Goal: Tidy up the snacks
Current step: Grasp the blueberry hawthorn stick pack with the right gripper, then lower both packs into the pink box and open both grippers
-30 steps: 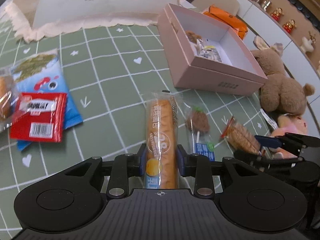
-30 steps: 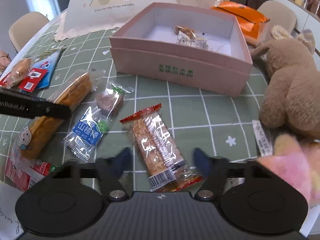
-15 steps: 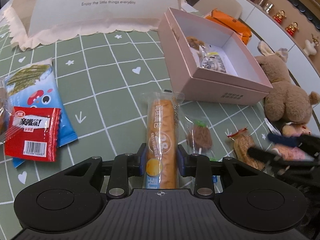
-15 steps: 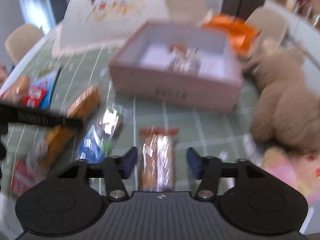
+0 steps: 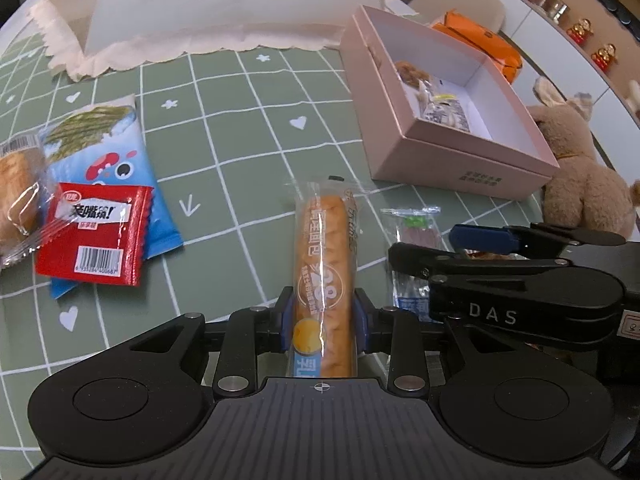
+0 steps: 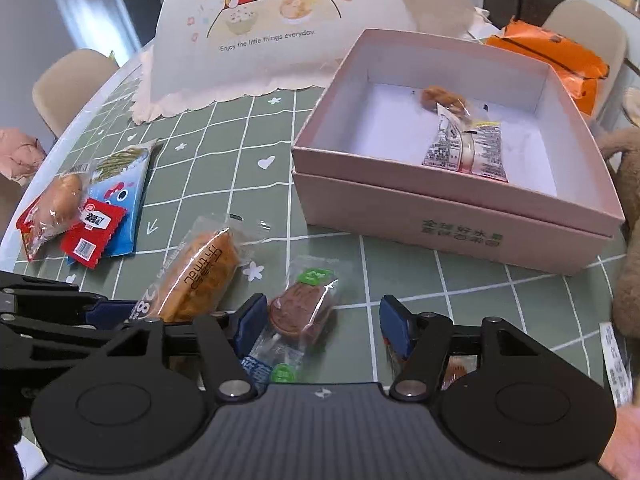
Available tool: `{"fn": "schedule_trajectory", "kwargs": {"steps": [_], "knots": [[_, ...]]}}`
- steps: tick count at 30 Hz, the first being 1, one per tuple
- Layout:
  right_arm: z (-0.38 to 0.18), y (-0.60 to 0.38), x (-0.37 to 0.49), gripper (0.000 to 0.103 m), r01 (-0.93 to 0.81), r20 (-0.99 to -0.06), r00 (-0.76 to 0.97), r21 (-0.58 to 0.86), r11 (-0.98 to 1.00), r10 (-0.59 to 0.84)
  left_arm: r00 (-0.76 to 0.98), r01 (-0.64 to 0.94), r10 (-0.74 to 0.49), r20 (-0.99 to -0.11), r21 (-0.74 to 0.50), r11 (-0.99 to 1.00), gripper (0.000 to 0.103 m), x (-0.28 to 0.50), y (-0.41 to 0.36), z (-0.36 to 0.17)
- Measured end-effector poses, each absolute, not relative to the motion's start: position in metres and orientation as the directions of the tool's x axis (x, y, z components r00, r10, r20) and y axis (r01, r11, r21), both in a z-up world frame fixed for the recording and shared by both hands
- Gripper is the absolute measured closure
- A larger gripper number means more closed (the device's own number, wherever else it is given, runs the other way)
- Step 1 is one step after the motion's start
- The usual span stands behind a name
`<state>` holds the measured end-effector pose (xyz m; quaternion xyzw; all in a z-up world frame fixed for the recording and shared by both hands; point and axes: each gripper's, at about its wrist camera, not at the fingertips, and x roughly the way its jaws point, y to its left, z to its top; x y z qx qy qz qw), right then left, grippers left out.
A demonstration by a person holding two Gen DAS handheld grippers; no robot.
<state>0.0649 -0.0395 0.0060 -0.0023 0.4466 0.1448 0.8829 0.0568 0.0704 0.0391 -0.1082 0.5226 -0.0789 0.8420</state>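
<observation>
My left gripper (image 5: 323, 320) is shut on a long bread stick in clear wrap (image 5: 323, 264), which points away along the green checked tablecloth. The same bread (image 6: 196, 276) shows at the left of the right wrist view, with the left gripper's black arm beside it. My right gripper (image 6: 323, 324) stands open astride a brown round snack in a clear packet (image 6: 304, 308); its pads do not touch it. A cracker packet (image 6: 456, 372) peeks out under its right finger. Beyond lies the open pink box (image 6: 440, 216), with two small packets inside.
A red packet (image 5: 92, 236), a blue packet (image 5: 116, 160) and a wrapped bun (image 5: 16, 196) lie at the left. A printed paper bag (image 6: 272, 36) stands at the back. A brown plush toy (image 5: 580, 176) and an orange bag (image 6: 552, 52) flank the box on the right.
My right gripper has shifted left, from over the cracker packet to astride the brown snack packet. The left gripper has kept still with the bread stick in it.
</observation>
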Motion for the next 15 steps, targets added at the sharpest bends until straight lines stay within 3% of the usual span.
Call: {"fn": "schedule_trajectory", "kwargs": {"steps": [9, 15], "knots": [[0.011, -0.061, 0.049, 0.047, -0.277, -0.807, 0.542, 0.091, 0.956, 0.234, 0.472, 0.072, -0.256, -0.844, -0.252, 0.965, 0.069, 0.058, 0.062, 0.038], [0.008, -0.058, 0.044, 0.040, -0.272, -0.809, 0.540, 0.095, 0.958, 0.234, 0.461, 0.073, -0.303, -0.834, -0.304, 0.950, 0.070, 0.045, 0.067, 0.041]]}}
